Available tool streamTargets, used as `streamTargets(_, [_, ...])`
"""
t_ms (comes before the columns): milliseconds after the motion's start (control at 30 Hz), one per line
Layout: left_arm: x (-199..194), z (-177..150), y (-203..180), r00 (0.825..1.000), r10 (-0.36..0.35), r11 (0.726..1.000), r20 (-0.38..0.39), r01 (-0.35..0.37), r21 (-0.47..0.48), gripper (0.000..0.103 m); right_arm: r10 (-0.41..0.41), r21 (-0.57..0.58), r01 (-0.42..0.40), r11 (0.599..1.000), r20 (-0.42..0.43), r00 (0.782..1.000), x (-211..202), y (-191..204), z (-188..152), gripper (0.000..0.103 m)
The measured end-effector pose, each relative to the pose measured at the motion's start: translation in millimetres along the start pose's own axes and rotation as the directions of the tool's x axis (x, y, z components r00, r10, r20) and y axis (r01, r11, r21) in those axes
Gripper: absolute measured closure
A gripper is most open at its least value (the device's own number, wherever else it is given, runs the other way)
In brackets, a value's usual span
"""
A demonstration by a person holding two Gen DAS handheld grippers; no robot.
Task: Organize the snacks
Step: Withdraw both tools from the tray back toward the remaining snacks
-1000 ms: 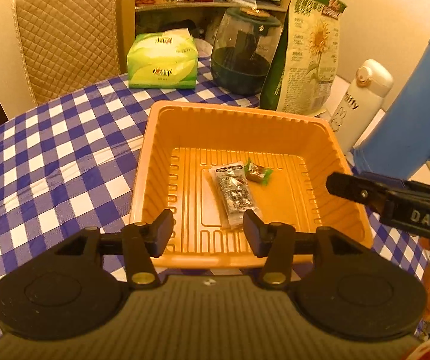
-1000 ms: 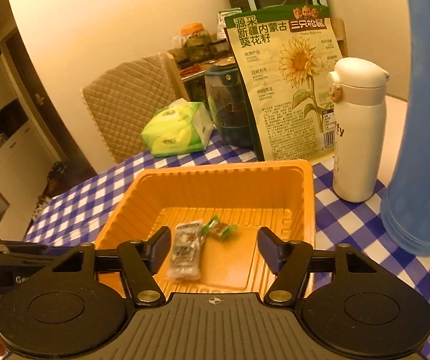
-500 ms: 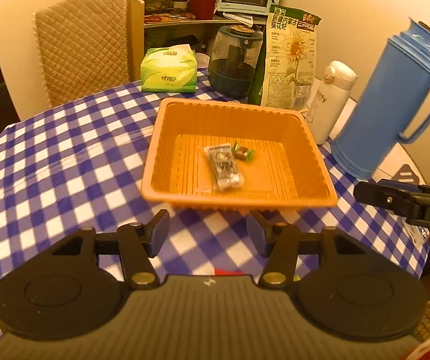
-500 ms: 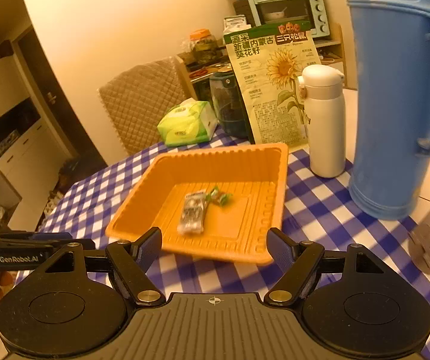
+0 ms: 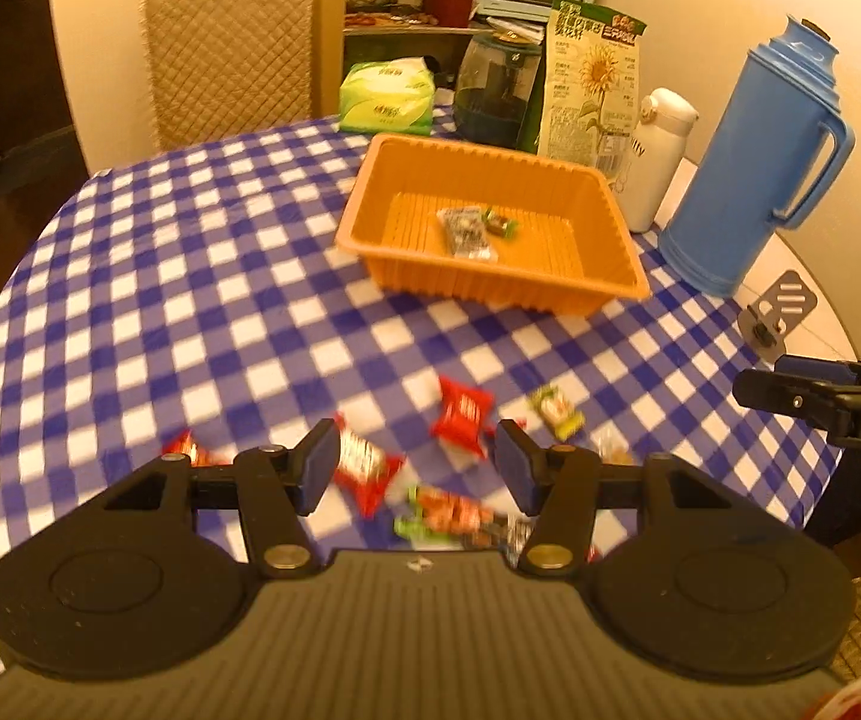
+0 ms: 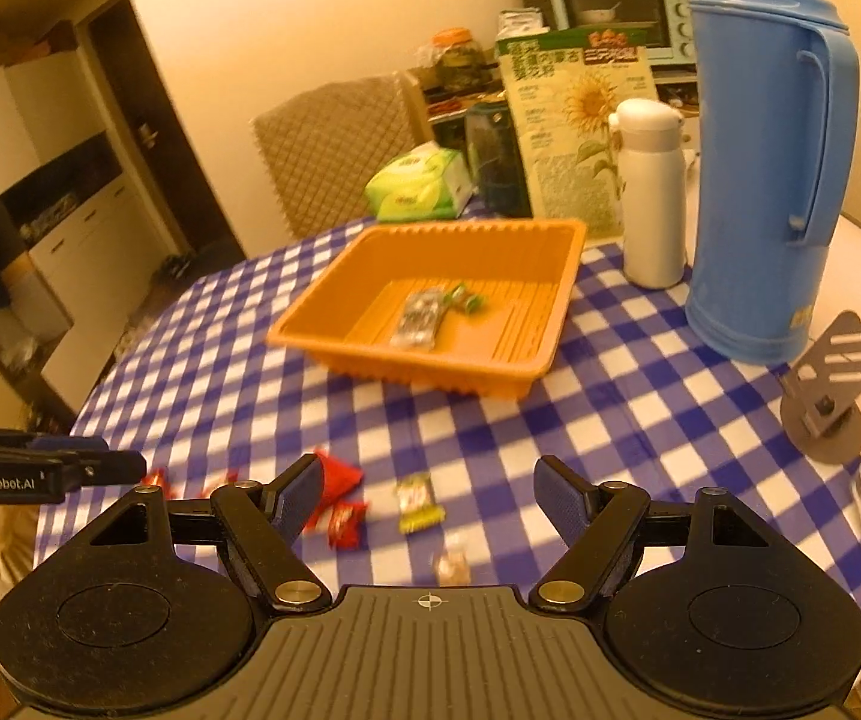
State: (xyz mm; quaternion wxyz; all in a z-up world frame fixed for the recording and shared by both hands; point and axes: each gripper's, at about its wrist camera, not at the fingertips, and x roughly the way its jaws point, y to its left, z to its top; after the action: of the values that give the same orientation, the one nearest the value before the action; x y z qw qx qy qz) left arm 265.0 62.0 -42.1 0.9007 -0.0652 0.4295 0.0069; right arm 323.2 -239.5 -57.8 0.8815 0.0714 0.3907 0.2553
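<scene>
On the checked desk (image 5: 202, 276) loose snacks (image 5: 460, 414) lie just beyond both grippers' wide, empty fingers (image 5: 319, 462), nearer the left gripper (image 5: 415, 459), the tray (image 5: 556, 171) well ahead.

Two snacks (image 5: 477, 229) in one orange tray (image 5: 508, 294), one blue thermos (image 5: 757, 162), one white flask (image 5: 658, 156)

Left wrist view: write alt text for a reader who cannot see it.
Open left gripper, nothing between its jaws, above loose snack packets on a blue-and-white checked tablecloth, among them a red packet and a yellow-green one. Beyond, an orange tray holds a clear packet and a small green-wrapped candy; a blue thermos stands to its right.
</scene>
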Motion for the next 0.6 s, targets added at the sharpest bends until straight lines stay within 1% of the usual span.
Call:
streamTargets(100, [-7.7, -17.7, 0.2, 1.000, 0.010, 1.000, -0.014, -0.010, -0.025, 0.049, 0.006, -0.037, -0.007, 0.999, -0.017, 1.000, -6.7, 4.4, -14.3, 0.026])
streamTargets(300, [-21.2, -48.4, -0.3, 0.998, 0.047, 0.998, -0.035, -0.049, -0.051, 0.049, 0.039, -0.072, -0.044, 0.996, -0.064, 0.997, -14.1, 10.3, -38.9, 0.026])
streamTargets(600, [-32.4, -83.8, 1.7, 0.995, 0.076, 0.991, -0.071, -0.083, -0.109, 0.049, 0.086, -0.103, -0.100, 0.990, -0.131, 0.988, -13.4, 17.2, -67.4, 0.026])
